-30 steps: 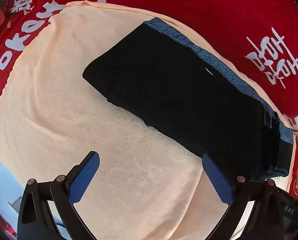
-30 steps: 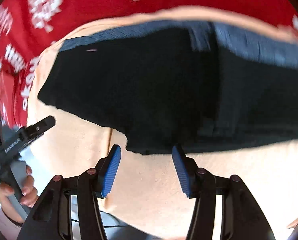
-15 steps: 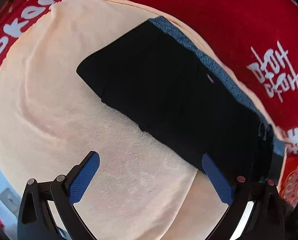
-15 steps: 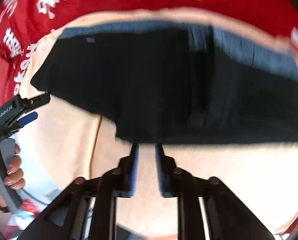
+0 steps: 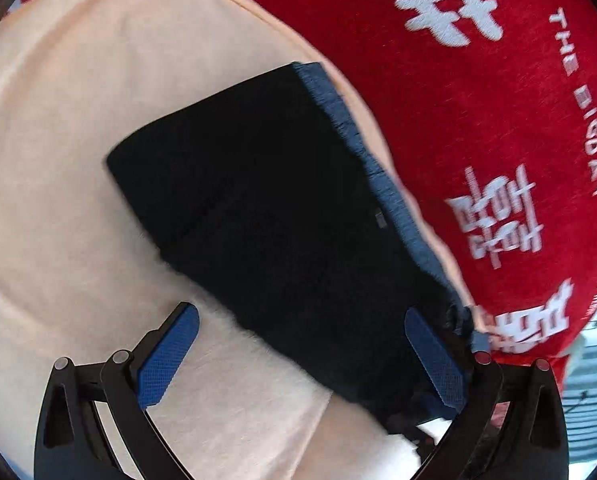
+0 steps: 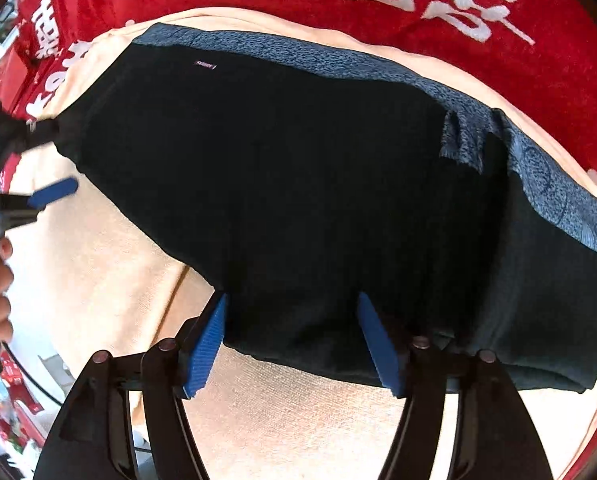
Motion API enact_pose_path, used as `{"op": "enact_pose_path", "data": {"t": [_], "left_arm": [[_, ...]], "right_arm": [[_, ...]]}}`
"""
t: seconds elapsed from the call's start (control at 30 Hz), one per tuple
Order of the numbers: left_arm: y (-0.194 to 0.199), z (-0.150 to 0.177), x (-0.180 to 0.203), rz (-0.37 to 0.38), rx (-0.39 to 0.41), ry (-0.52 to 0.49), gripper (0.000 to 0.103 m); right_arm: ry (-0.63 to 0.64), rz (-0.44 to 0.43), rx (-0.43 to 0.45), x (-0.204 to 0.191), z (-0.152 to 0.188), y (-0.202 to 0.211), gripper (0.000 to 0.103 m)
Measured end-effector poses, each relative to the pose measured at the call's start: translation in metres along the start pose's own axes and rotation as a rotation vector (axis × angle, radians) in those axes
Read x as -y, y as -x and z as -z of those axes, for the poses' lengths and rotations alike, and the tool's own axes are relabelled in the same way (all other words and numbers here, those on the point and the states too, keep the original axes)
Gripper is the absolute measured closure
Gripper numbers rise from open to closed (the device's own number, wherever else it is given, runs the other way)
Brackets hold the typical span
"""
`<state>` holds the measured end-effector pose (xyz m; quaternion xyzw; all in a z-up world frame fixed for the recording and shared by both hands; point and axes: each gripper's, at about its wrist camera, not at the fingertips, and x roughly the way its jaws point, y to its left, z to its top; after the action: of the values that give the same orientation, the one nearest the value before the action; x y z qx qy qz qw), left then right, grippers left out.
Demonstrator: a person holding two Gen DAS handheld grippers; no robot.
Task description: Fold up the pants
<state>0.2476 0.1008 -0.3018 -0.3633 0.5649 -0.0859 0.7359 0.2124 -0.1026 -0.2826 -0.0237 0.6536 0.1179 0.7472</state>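
Over black pants, right tool opening

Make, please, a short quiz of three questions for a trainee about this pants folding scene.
1. True or false: the black folded pants lie on a peach towel.
2. What colour is the cloth with white characters under the towel? A) red B) green C) white
3. Fill in: the left gripper is ____, nothing pressed between its blue pads.

Key
1. True.
2. A.
3. Open. Note: the right gripper jaws are opening, with the pants' near edge between them.
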Motion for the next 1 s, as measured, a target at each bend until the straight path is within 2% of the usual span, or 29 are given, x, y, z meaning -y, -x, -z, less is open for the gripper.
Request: {"op": "enact_pose_path", "data": {"t": [0.17,0.27,0.4,0.47,0.53,0.63,0.7,0.77,0.83,0.9,1.0], "left_arm": [[-0.007,-0.006,0.003,0.030,0.035,0.004,0.000],[-0.004,-0.009,0.006,0.012,0.051,0.022,0.000],[0.011,-0.011,0.030,0.013,0.099,-0.068,0.000],[0.000,-0.013,0.039,-0.047,0.098,-0.104,0.000],[-0.016,-0.017,0.034,-0.135,0.056,-0.079,0.000],[-0.020,-0.021,0.032,-0.171,0.055,-0.046,0.002],[-0.021,-0.021,0.040,-0.259,0.060,-0.077,0.018],[-0.023,-0.019,0.045,-0.381,0.063,-0.141,0.049],[-0.021,-0.017,0.049,-0.410,0.073,-0.194,0.057],[-0.022,-0.011,0.060,-0.467,0.085,-0.298,0.060],[-0.029,0.010,0.083,-0.598,0.130,-0.535,0.063]], "right_arm": [[-0.023,-0.012,0.015,0.003,0.005,0.002,0.032],[-0.026,-0.023,0.019,0.005,0.006,0.003,0.032],[-0.026,-0.033,0.022,0.009,0.003,0.004,0.032],[-0.034,-0.043,0.023,0.011,0.003,0.005,0.032],[-0.053,-0.064,0.017,0.016,0.001,0.009,0.032],[-0.100,-0.103,0.000,0.026,-0.009,0.023,0.032],[-0.119,-0.118,0.021,0.032,-0.023,0.040,0.032],[-0.143,-0.171,0.037,0.039,-0.048,0.058,0.032],[-0.167,-0.219,0.033,0.041,-0.073,0.071,0.028],[-0.186,-0.275,0.023,0.038,-0.103,0.080,0.024],[-0.155,-0.325,-0.006,0.018,-0.148,0.088,0.024]]}}
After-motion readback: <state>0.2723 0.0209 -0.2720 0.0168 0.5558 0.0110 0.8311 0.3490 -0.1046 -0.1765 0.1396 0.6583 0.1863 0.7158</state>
